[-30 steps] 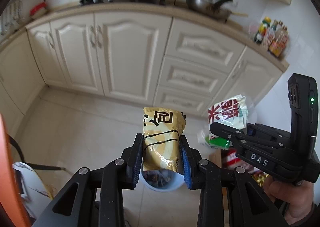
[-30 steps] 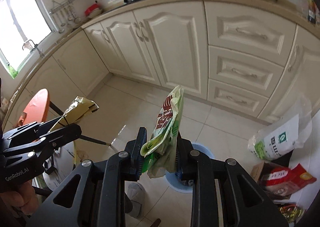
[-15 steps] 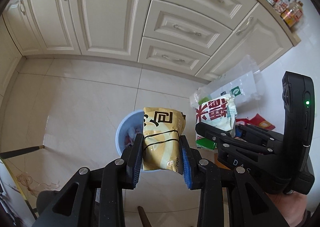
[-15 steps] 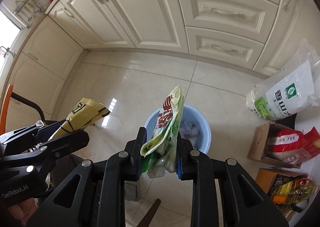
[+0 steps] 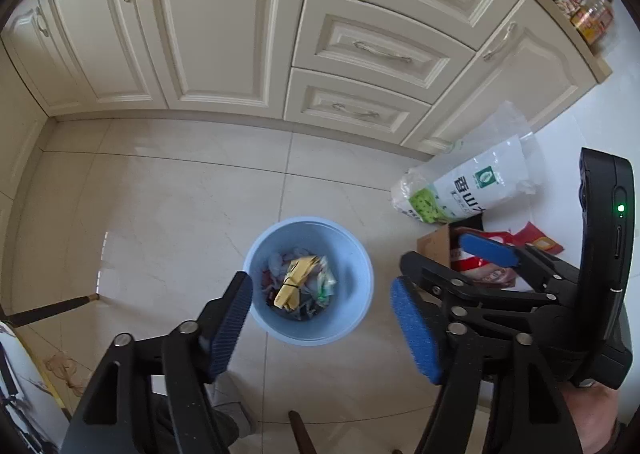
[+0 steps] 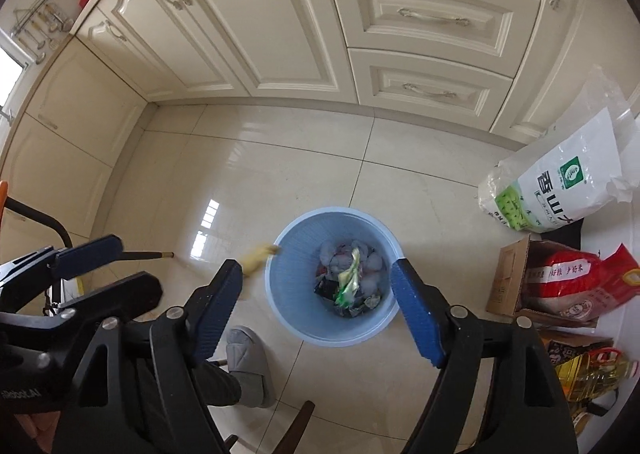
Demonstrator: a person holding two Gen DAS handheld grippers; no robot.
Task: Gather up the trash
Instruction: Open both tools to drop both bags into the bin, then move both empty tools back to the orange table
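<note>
**Release over the bin: both tools open, both wrappers dropped**

**Position.** Both tools point steeply down at the blue bin, which stands on the tiled floor in front of the cream cabinets. In the left wrist view the bin lies directly ahead of the left tool, between its two fingers and below them. In the right wrist view the bin sits likewise between the fingers of the right tool. Neither tool touches the bin. The two tools hang side by side and about equally near it.

**Tool state.** The jaws of both tools have just been opening and now stand wide apart. Nothing is between the blue pads of either tool.

**Task items.**
- The yellow wrapper lies inside the bin on top of the other rubbish, its long axis running roughly up and down the left wrist picture. In the right wrist view a yellow blur shows at the near left of the bin rim; this view does not settle whether the wrapper is inside or at the rim.
- The green and red packet lies inside the bin, near its middle, on the same heap.

**Judgement.** The drop appears complete for both items. The next move likely requires lifting both tools clear and turning toward remaining rubbish. The rice sack and the red bag beside the bin look like stored goods, not trash.
</note>
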